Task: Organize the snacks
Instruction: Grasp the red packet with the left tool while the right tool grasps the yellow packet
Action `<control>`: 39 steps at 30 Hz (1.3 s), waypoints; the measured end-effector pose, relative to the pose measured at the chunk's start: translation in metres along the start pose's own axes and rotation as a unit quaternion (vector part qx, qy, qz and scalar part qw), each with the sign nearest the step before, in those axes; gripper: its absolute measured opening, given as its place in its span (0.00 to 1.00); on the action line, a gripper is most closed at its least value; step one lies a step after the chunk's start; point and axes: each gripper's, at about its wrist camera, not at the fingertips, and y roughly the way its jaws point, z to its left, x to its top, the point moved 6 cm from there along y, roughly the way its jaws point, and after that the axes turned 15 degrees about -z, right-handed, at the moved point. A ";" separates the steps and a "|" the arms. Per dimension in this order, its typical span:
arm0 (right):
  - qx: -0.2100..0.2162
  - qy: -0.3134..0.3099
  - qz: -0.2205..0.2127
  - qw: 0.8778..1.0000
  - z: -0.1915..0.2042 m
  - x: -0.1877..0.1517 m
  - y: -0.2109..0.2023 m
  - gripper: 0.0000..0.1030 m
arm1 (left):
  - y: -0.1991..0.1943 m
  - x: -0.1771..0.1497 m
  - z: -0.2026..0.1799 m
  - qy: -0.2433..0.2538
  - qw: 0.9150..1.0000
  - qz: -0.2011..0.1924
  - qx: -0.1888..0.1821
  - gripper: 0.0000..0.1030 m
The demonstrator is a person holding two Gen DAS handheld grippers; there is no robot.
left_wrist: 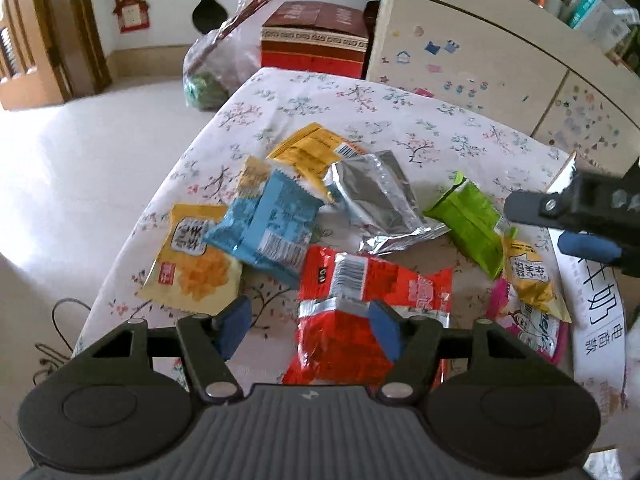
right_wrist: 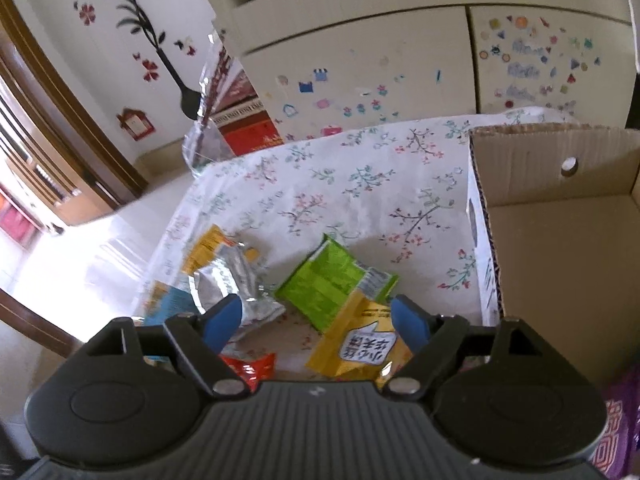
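Nearest the left gripper, a crinkled red foil snack packet lies between its spread blue pads, on the floral tablecloth. Right gripper hangs spread above a yellow snack packet, beside an open brown cardboard box.

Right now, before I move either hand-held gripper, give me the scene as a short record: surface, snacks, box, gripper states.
surface: table with floral cloth
snacks: loose pile of packets, none in the box
red packet: nearest, under the left gripper
blue packet: overlaps a yellow one
silver packet: middle of pile
green packet: ahead of the right gripper
yellow packet: below the right gripper, overlapping the green
box: open cardboard, right of the pile, visible floor bare
left gripper: open, holding nothing
right gripper: open, holding nothing
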 end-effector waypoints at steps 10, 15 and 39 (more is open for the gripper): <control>-0.040 -0.027 0.023 0.999 0.003 -0.019 0.027 0.88 | -0.002 -0.002 -0.003 -0.010 1.000 0.014 -0.016 0.69; -0.029 0.009 0.052 0.998 0.005 -0.026 0.027 0.93 | -0.003 -0.002 -0.003 -0.013 1.000 0.017 -0.013 0.70; 0.001 0.004 0.132 0.991 0.010 -0.047 -0.007 0.90 | -0.016 0.019 0.014 -0.045 0.999 -0.005 0.010 0.77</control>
